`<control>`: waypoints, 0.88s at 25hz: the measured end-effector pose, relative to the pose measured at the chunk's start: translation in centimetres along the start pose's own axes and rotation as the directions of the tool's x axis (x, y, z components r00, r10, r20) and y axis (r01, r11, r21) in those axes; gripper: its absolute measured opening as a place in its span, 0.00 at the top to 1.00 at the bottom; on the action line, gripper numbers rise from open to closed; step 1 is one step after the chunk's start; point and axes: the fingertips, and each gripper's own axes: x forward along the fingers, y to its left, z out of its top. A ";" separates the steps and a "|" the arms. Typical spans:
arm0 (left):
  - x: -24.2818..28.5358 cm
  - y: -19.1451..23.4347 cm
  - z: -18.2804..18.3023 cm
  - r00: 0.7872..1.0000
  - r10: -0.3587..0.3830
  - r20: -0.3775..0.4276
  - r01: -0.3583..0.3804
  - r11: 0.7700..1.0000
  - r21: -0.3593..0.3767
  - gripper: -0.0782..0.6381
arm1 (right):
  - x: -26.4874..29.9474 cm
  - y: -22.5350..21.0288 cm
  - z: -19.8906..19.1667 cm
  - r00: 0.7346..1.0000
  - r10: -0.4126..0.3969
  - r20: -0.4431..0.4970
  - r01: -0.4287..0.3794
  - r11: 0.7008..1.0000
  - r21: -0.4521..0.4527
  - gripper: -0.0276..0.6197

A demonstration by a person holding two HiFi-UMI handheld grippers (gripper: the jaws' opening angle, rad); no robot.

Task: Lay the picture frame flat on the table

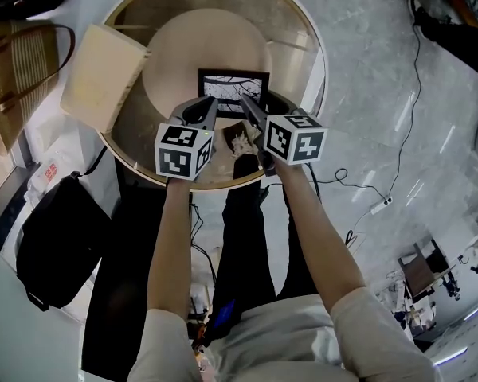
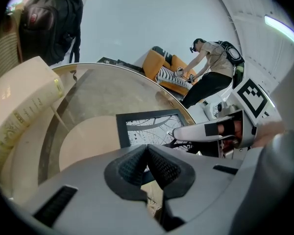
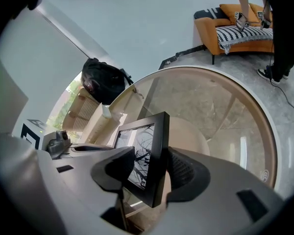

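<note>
Glass round table (image 1: 299,46) bears the black picture frame (image 3: 161,131), upright, its foot hidden behind the jaws. Right gripper (image 3: 151,160): jaws released, straddling the frame; pad contact unclear. Left gripper (image 2: 148,153): jaws clenched together, empty.

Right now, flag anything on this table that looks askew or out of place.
The cream book appears to overhang the glass table's rim at the left. The picture frame stands tilted between the right gripper's open jaws, not yet lying flat.
</note>
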 end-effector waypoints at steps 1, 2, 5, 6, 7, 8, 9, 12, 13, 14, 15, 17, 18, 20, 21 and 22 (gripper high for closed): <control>-0.1 0.2 0.1 1.000 0.004 0.004 -0.004 1.000 -0.006 0.86 | 0.1 0.2 0.2 1.000 -0.005 0.004 0.005 1.000 -0.015 0.66; -0.2 0.4 0.2 1.000 0.005 0.010 -0.005 1.000 -0.017 0.86 | 0.2 0.5 0.5 1.000 -0.005 0.008 0.006 0.999 -0.034 0.66; -0.6 1.1 0.1 1.000 0.003 0.017 -0.002 0.997 -0.072 0.86 | 0.5 1.0 0.8 1.000 0.010 0.002 -0.010 0.995 -0.095 0.66; -0.6 1.1 -0.1 1.000 0.000 0.015 0.001 0.996 -0.085 0.86 | 0.6 0.8 0.7 1.000 0.008 -0.005 -0.008 0.994 -0.106 0.65; -0.6 1.1 -0.2 1.000 -0.002 0.012 0.003 0.996 -0.088 0.86 | 0.6 0.6 0.6 1.000 -0.001 -0.010 -0.001 0.994 -0.109 0.65; -0.6 1.0 -0.3 1.000 -0.002 0.006 0.003 0.997 -0.083 0.86 | 0.5 0.4 0.5 1.000 -0.013 -0.015 0.011 0.994 -0.108 0.65; -0.6 1.0 -0.3 1.000 -0.001 -0.001 0.001 0.997 -0.074 0.86 | 0.5 0.3 0.4 0.999 -0.028 -0.018 0.026 0.994 -0.107 0.65; -0.3 0.7 -0.2 1.000 -0.002 -0.012 0.001 0.998 -0.059 0.86 | 0.6 0.1 0.3 0.997 -0.080 -0.023 0.076 0.989 -0.125 0.64; -0.2 0.6 -0.1 1.000 0.000 -0.011 0.000 0.998 -0.059 0.86 | 0.7 0.1 0.4 0.995 -0.094 -0.023 0.090 0.987 -0.130 0.64; -0.1 0.6 -0.1 1.000 0.002 -0.008 -0.002 0.998 -0.060 0.86 | 0.7 0.0 0.4 0.994 -0.104 -0.020 0.101 0.986 -0.131 0.65; 0.0 0.5 0.0 1.000 0.003 -0.004 -0.003 0.998 -0.062 0.86 | 0.7 0.0 0.4 0.993 -0.113 -0.018 0.110 0.985 -0.133 0.65; 0.0 0.5 0.0 1.000 0.000 0.000 0.000 0.998 -0.065 0.86 | 0.7 -0.1 0.4 0.991 -0.133 -0.015 0.130 0.981 -0.141 0.64; 0.0 0.5 -0.1 1.000 -0.001 0.000 0.001 0.998 -0.064 0.86 | 0.7 -0.1 0.4 0.989 -0.146 -0.014 0.143 0.979 -0.143 0.64; 0.0 0.6 -0.1 1.000 0.000 -0.005 -0.001 0.999 -0.053 0.86 | 0.9 -0.1 0.4 0.985 -0.174 -0.012 0.170 0.975 -0.143 0.64; 0.0 0.7 -0.1 1.000 0.002 -0.010 -0.003 0.999 -0.046 0.86 | 1.0 0.0 0.4 0.982 -0.186 -0.012 0.183 0.973 -0.144 0.64; 0.0 0.7 -0.2 1.000 0.004 -0.015 -0.004 0.999 -0.040 0.86 | 1.0 0.0 0.4 0.980 -0.197 -0.012 0.194 0.970 -0.146 0.64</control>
